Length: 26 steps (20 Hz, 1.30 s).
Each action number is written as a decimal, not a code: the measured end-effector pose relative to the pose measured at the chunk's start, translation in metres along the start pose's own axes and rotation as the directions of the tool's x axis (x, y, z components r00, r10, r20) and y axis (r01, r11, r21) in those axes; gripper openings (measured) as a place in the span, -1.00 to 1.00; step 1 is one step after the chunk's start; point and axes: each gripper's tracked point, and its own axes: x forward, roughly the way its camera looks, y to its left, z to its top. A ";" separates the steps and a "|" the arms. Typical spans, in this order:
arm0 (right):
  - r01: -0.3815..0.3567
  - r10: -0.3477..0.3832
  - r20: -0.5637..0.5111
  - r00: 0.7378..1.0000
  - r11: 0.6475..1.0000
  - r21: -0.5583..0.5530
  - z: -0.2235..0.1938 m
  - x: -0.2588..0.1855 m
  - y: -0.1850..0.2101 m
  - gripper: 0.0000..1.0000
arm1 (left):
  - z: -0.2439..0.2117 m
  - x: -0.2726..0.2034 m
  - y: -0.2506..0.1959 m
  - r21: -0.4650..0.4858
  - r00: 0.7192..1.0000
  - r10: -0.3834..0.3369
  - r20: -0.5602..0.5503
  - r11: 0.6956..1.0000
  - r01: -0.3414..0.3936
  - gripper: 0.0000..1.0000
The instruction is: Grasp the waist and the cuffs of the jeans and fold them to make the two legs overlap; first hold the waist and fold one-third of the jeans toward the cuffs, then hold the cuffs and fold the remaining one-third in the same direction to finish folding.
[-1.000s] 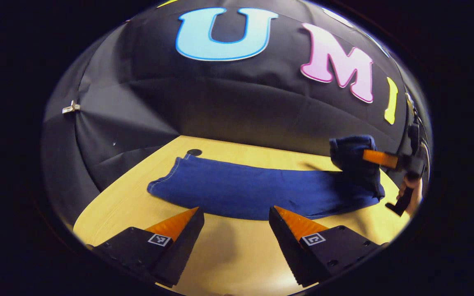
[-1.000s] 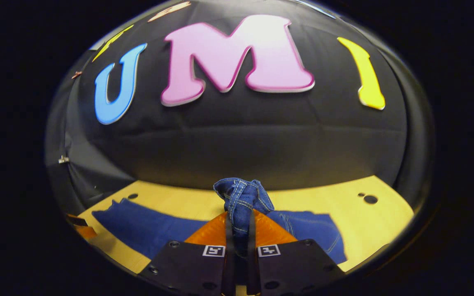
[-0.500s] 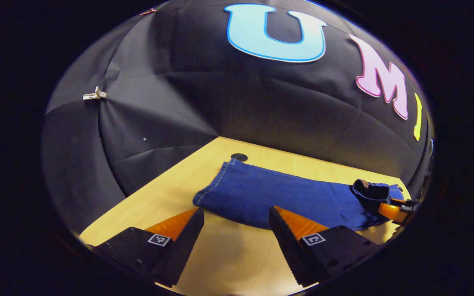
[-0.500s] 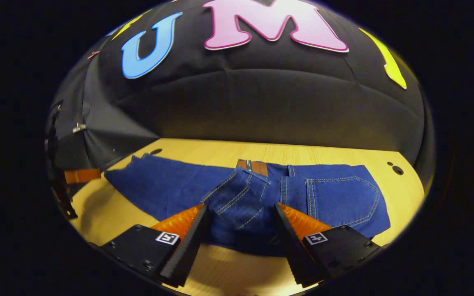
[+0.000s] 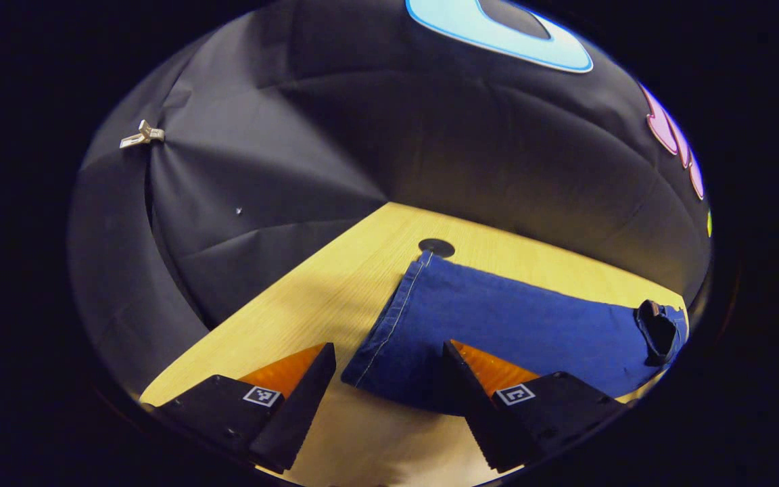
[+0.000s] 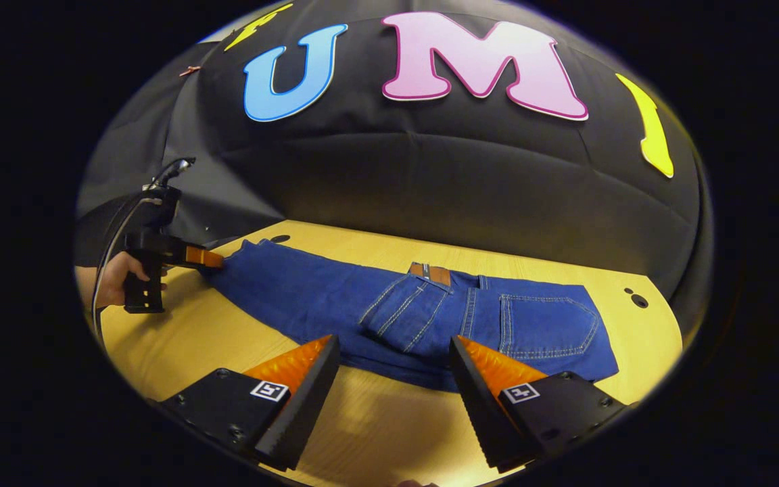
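— Currently, jeans [image 6: 335, 301]?
— Flat on my table [image 6: 180, 345], long axis running left-right; cuffs [image 5: 389, 325] just ahead of my left gripper [image 5: 386, 379].
— Grippers?
— Both wide, empty; right gripper [image 6: 393, 372] faces the waist [image 6: 430, 274].

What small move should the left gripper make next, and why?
Probably ease the left gripper forward and close on the cuffs. Its jaws stand open with the cuff corner just between them, and the waist already lies folded over the jeans.
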 end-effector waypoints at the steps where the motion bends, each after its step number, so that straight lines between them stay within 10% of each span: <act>1: 0.004 -0.004 -0.005 1.000 1.000 0.008 -0.002 -0.004 -0.003 0.96 | 0.002 0.002 0.001 -0.005 1.000 0.007 0.004 1.000 -0.007 0.99; 9: 0.095 -0.080 -0.121 0.990 0.988 0.125 -0.034 -0.013 -0.053 0.96 | 0.003 0.019 -0.021 0.081 0.998 -0.058 -0.030 0.995 0.060 0.89; 13: 0.103 -0.086 -0.138 0.987 0.988 0.118 -0.043 -0.017 -0.062 0.97 | 0.003 0.018 -0.028 0.047 0.993 -0.119 -0.019 0.992 0.119 -0.35; 17: 0.096 -0.077 -0.154 0.985 0.988 0.119 -0.051 -0.015 -0.059 0.97 | 0.005 0.015 -0.034 -0.007 0.986 -0.166 -0.016 0.986 0.166 -0.74; 26: 0.146 -0.138 -0.090 0.986 0.985 0.092 -0.023 -0.023 -0.095 0.98 | 0.044 -0.033 -0.049 -0.198 0.978 -0.180 0.108 0.960 0.199 -0.87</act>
